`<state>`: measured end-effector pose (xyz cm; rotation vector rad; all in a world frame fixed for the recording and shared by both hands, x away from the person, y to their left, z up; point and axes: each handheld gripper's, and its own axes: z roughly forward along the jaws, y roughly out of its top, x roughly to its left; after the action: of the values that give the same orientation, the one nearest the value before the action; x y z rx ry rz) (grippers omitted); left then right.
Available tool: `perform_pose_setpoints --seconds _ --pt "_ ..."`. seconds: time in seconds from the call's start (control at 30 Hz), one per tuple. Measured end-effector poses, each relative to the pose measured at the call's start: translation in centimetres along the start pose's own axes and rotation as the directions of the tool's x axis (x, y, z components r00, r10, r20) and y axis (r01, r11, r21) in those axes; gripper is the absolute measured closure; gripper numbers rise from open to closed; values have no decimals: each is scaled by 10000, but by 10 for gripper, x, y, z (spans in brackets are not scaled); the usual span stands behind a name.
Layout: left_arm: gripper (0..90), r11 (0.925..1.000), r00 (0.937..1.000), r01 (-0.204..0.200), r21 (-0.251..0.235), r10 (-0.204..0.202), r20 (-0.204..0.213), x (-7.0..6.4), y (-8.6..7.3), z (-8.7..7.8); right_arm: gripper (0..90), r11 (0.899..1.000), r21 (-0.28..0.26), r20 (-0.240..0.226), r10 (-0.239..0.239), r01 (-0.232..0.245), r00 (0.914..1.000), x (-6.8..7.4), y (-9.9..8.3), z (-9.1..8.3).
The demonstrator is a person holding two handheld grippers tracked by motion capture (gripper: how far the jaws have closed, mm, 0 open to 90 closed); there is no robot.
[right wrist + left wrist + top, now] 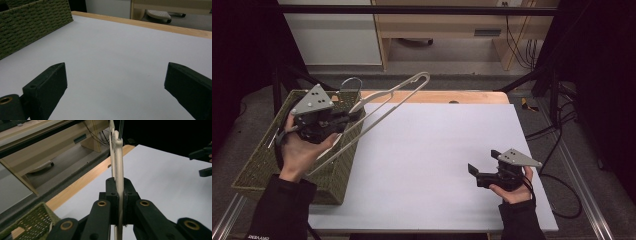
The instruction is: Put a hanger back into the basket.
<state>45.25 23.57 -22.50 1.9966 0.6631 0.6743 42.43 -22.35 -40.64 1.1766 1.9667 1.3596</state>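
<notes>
A cream clothes hanger [393,99] with a metal hook [352,82] is held tilted in the air over a green woven basket [264,162] at the table's left. My left gripper [351,115] is shut on the hanger near its neck. In the left gripper view the jaws press from both sides on the hanger's bar [118,162], which runs up and away from them. My right gripper [483,162] rests low over the white table top [427,150] at the right, open, with nothing between its jaws. The right gripper [115,82] faces the basket [30,22].
A wooden strip [437,96] edges the table's far side. Black frame bars and cables stand around the table, with wooden furniture [452,25] beyond it. The other gripper [203,162] shows far off in the left gripper view.
</notes>
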Motion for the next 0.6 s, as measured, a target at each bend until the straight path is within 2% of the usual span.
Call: perform_pose_setpoints --seconds 0.27,0.6 --pt "860 9998 9987 -31 213 42 -511 33 -15 -15 50 10000 25 -1 -77 77 10000 0 0 0" --pt "860 9990 9961 235 393 -200 -856 70 -45 -33 51 9999 79 59 -99 98 9999 -1 -1 0"
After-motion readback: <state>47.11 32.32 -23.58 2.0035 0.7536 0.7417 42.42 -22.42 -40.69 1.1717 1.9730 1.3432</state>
